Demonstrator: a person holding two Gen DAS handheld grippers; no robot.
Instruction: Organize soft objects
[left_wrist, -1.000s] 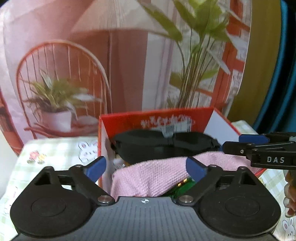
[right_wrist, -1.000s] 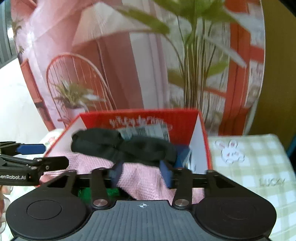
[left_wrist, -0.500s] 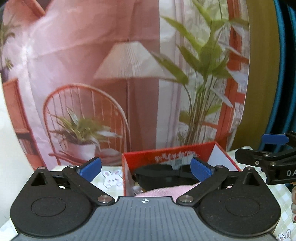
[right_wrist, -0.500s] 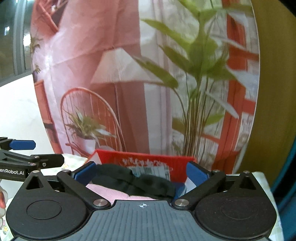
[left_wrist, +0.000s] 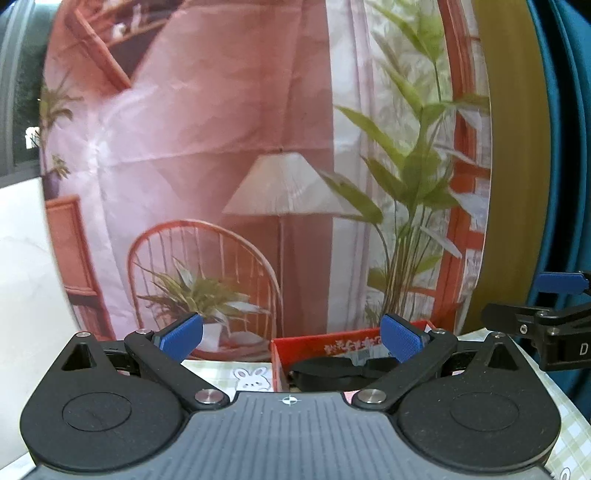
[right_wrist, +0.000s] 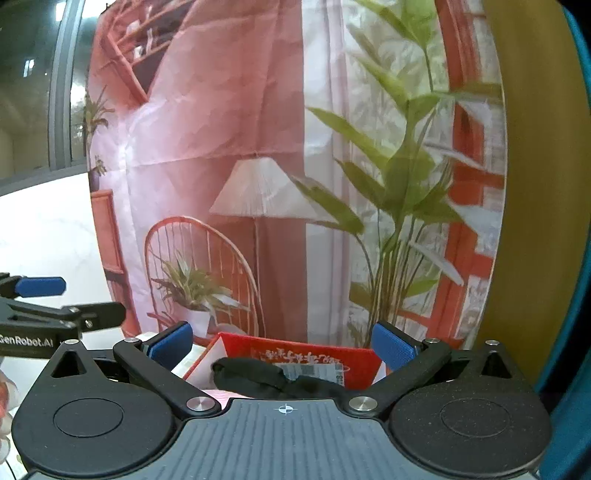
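Note:
A red box stands on the table ahead, and it also shows in the right wrist view. A black soft item lies on top inside it, seen also in the right wrist view. A strip of pink cloth peeks out beneath it. My left gripper is open and empty, raised and back from the box. My right gripper is open and empty, likewise raised behind the box. Each gripper shows at the edge of the other's view.
A green-checked tablecloth with a rabbit print covers the table. A printed backdrop with a chair, lamp and plant hangs behind the box. A white wall lies left. A blue surface is at the right.
Both grippers have pulled back and tilted up from the box. The right gripper opened, leaving the black item in the box. The box now looks smaller and lower.

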